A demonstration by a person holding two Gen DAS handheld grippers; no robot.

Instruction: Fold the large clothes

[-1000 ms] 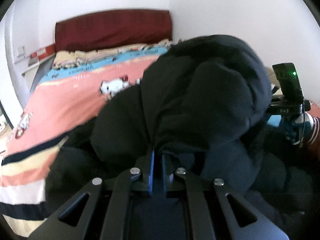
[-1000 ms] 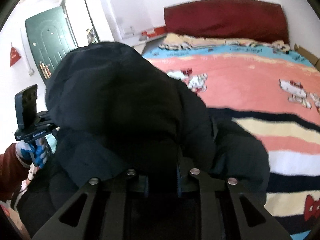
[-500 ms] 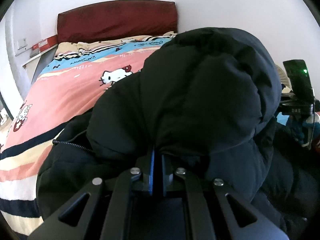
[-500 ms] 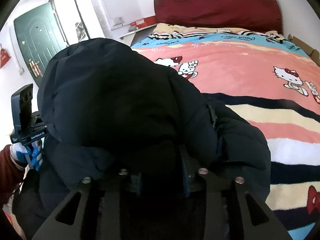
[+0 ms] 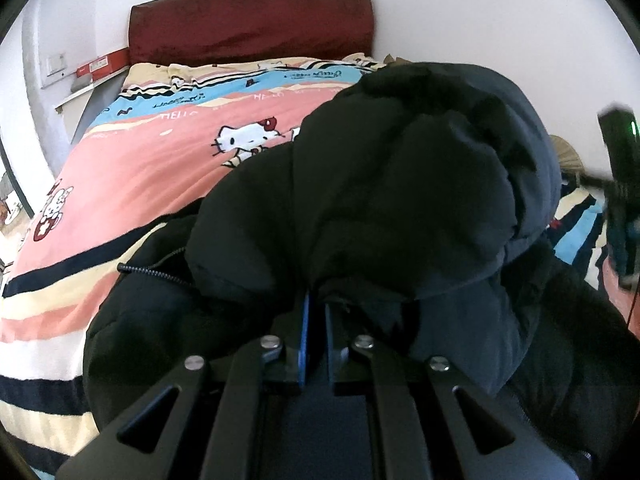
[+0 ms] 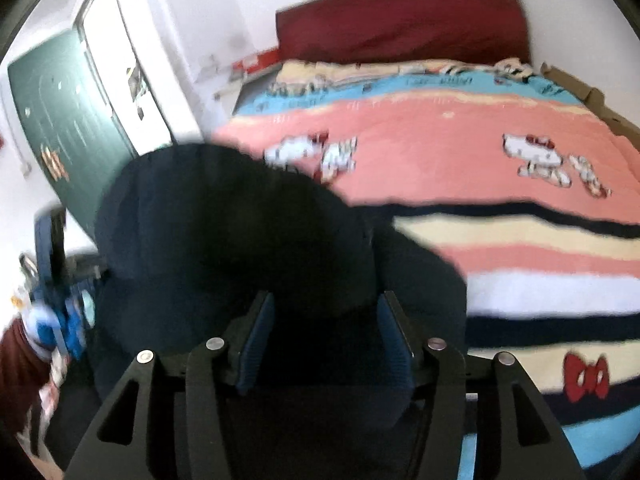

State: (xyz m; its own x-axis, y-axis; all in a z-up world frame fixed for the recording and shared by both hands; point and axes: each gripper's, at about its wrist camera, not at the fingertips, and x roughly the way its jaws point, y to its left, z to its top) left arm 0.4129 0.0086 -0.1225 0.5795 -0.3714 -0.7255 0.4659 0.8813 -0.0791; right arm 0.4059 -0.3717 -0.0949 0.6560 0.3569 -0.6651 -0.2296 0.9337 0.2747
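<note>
My left gripper (image 5: 315, 312) is clamped tight on a fold of the black puffer jacket (image 5: 400, 208), blue pads (image 5: 305, 344) nearly touching with fabric pinched between them. The jacket bulges up in front of that camera in a big rounded hump, hood or shoulder part, can't tell which. Its lower edge with the zipper (image 5: 152, 272) droops to the left onto the blanket (image 5: 140, 176). My right gripper (image 6: 326, 320) is opening, jaws about halfway apart. Dark jacket fabric (image 6: 240, 240) sits in the gap between the blue pads (image 6: 394, 348), but the pads don't look pressed on it; the frame is motion-blurred, so the exact contact is hard to read. The jacket lies bunched at the near end of the bed, on the pink, cream and navy striped blanket with cartoon cats. The bed's dark red headboard (image 5: 252, 24) stands against the far white wall. From the right camera I see my left hand (image 6: 60, 320) in a blue-and-white glove at the frame's left edge, red sleeve (image 6: 20, 372) below it. A green door (image 6: 64, 128) stands behind. From the left camera the right gripper's body shows at the right edge, blurred, with a green light.
</note>
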